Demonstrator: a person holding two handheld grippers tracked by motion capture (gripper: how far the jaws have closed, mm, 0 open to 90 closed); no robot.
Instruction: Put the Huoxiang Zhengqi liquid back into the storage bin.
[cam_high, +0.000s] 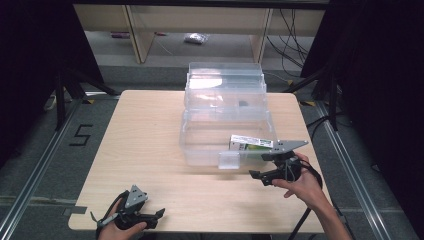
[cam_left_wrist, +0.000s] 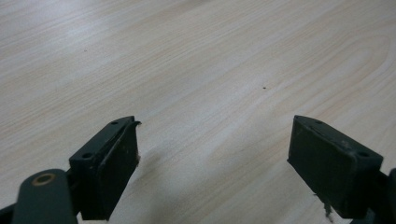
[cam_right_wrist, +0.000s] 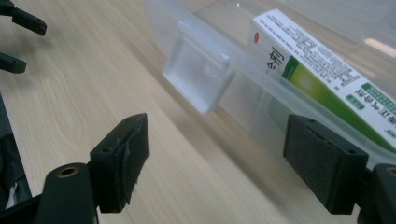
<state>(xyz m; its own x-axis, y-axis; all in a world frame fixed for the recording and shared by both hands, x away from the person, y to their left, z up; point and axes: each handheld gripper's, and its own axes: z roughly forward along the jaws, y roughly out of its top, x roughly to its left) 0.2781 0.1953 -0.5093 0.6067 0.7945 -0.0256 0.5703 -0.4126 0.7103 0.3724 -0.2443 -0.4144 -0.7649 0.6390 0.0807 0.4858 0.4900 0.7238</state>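
A clear plastic box (cam_high: 200, 150) stands open at the middle of the wooden table (cam_high: 145, 150), its lid (cam_high: 225, 85) tipped back behind it. A white and green carton (cam_high: 251, 142) lies inside at the box's right front corner. My right gripper (cam_high: 257, 176) hovers open just in front of that corner, jaws pointing left. In the right gripper view the carton (cam_right_wrist: 322, 74) lies behind the clear front wall (cam_right_wrist: 252, 107), and the front latch (cam_right_wrist: 198, 74) hangs ahead of my empty right gripper (cam_right_wrist: 217, 140). My left gripper (cam_high: 161, 214) rests open at the table's near left edge.
The left gripper view has bare wood between its open jaws (cam_left_wrist: 212, 140). A small dark thing (cam_high: 243, 104) lies in the lid. Black stands and cables flank the table. The left gripper (cam_right_wrist: 23, 43) appears far off in the right gripper view.
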